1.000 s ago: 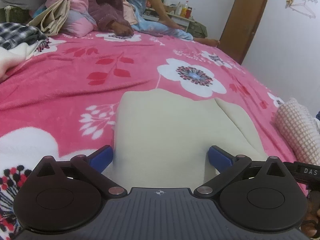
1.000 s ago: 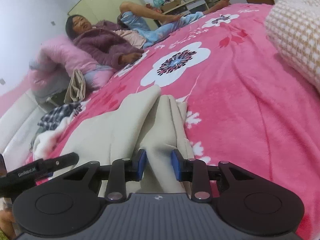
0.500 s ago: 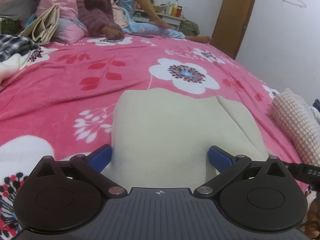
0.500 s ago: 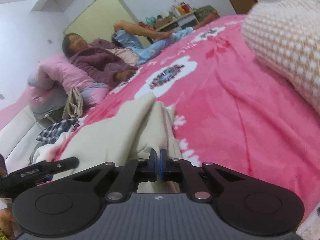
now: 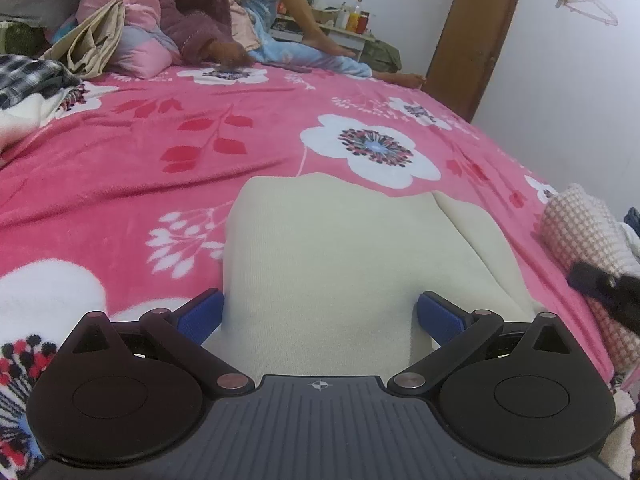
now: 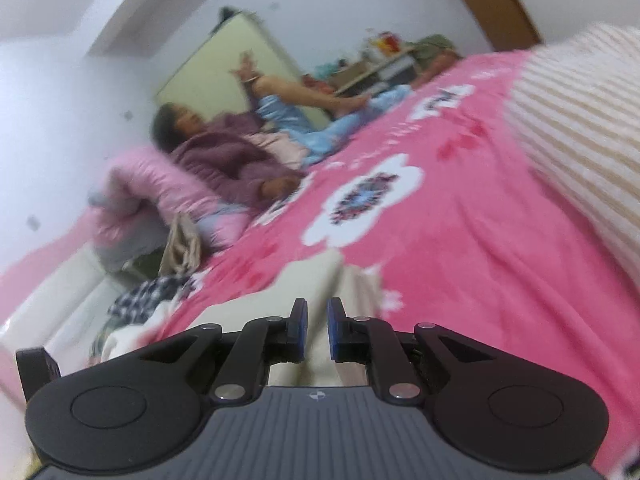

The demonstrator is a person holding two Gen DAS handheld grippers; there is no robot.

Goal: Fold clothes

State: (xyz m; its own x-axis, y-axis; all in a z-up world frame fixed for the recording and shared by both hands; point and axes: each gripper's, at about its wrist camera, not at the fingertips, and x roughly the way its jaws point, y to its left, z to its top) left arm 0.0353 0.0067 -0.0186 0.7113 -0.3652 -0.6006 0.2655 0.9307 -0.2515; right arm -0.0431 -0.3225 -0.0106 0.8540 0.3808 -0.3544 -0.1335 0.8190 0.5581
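Observation:
A cream garment point(image 5: 332, 248) lies partly folded on the pink flowered blanket point(image 5: 140, 152), its right side laid over in a long flap. My left gripper point(image 5: 320, 312) hovers low over its near end, open wide, one blue pad near each side edge. In the right wrist view the same cream garment point(image 6: 316, 280) runs under my right gripper point(image 6: 317, 320), whose jaws are opening. A ridge of cream cloth shows in the narrow gap between the pads, which do not clearly press on it. That view is blurred by motion.
A checked pink and white knit point(image 5: 580, 232) is heaped at the bed's right edge. A person point(image 5: 200, 12) reclines against pink pillows at the far end. Plaid cloth point(image 5: 28, 76) and a beige bag point(image 5: 88, 40) lie far left. A brown door frame point(image 5: 480, 32) stands behind.
The right gripper closed on a ridge of the cream garment, then parted its pads slightly while rising and tilting upward. The left gripper stayed open in place.

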